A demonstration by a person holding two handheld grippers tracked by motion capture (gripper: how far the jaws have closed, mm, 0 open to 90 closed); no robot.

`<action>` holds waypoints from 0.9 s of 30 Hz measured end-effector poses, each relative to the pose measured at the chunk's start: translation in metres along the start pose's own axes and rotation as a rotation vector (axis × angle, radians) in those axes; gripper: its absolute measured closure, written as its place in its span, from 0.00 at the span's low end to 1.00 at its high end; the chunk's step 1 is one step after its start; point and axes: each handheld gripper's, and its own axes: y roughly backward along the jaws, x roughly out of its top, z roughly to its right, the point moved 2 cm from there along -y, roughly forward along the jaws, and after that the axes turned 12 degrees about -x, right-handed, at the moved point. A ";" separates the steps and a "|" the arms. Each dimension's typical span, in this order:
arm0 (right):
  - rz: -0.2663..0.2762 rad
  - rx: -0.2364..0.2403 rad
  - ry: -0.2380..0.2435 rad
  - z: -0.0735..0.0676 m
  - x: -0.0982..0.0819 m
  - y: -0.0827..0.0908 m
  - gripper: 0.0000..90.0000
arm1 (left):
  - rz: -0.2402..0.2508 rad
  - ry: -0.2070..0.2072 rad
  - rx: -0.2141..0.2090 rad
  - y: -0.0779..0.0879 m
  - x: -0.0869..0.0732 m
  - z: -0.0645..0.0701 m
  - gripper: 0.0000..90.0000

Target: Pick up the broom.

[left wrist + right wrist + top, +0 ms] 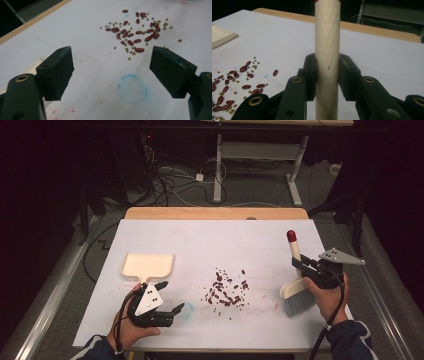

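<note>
The right gripper [304,265] clamps both jaws on the cream handle of the brush [296,285] near the table's right edge. Its long axis runs near upright, red tip up and away, grey bristles down on the white tabletop [215,240]. The left gripper [168,297] hangs open beside the dustpan [148,265], facing the beans [227,290].

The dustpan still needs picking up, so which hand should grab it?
Probably the left. The left gripper is open and empty, right beside the dustpan. The right gripper is shut on the brush, across the beans.
</note>
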 end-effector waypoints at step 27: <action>0.211 0.076 -0.025 -0.068 0.032 0.051 0.79 | 0.170 -0.042 -0.277 -0.103 0.126 0.082 0.27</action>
